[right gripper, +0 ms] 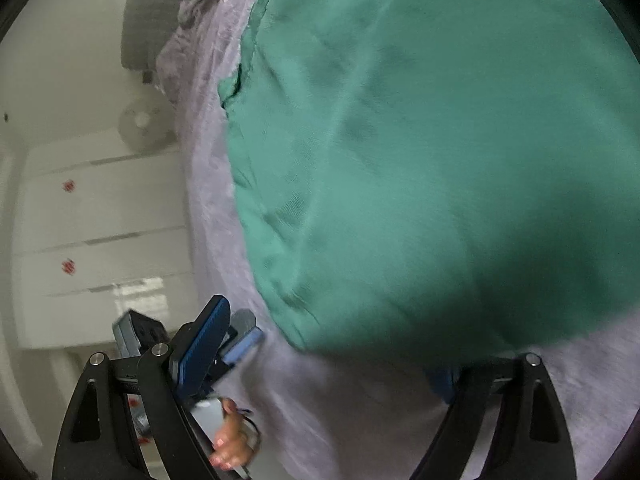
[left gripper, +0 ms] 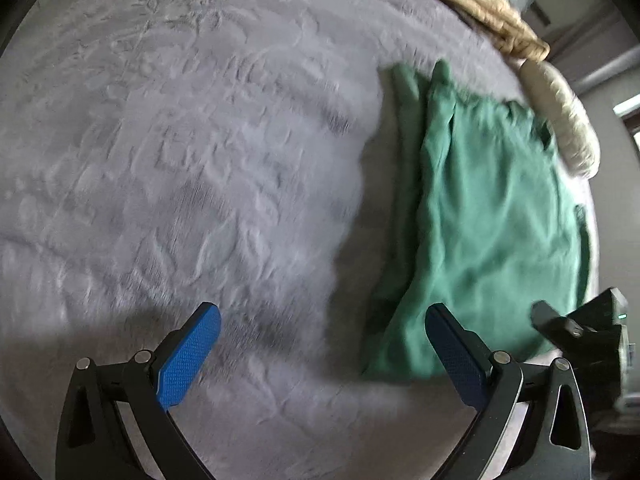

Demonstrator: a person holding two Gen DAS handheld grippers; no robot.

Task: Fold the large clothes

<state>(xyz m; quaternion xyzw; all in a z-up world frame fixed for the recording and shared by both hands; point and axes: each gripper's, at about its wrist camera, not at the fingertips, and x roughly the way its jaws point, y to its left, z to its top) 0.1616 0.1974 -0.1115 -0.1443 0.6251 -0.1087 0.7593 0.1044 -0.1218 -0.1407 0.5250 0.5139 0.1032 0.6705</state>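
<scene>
A green garment [left gripper: 488, 216] lies folded lengthwise on the grey bedspread [left gripper: 180, 140], at the right in the left wrist view. My left gripper [left gripper: 324, 344] is open and empty above the bedspread, its right finger over the garment's near left corner. The right gripper [left gripper: 580, 328] shows at the garment's near right corner. In the right wrist view the green garment [right gripper: 420, 160] fills most of the frame. My right gripper [right gripper: 328, 344] is open over its near edge, holding nothing; the right fingertip is hidden by the cloth.
A tan blanket [left gripper: 480, 4] and a cream pillow [left gripper: 568, 120] lie along the bed's far right edge. Beside the bed stand white drawers [right gripper: 100, 232], a fan [right gripper: 140, 126] and the bed's edge [right gripper: 208, 200]. A person's foot [right gripper: 236, 444] is on the floor.
</scene>
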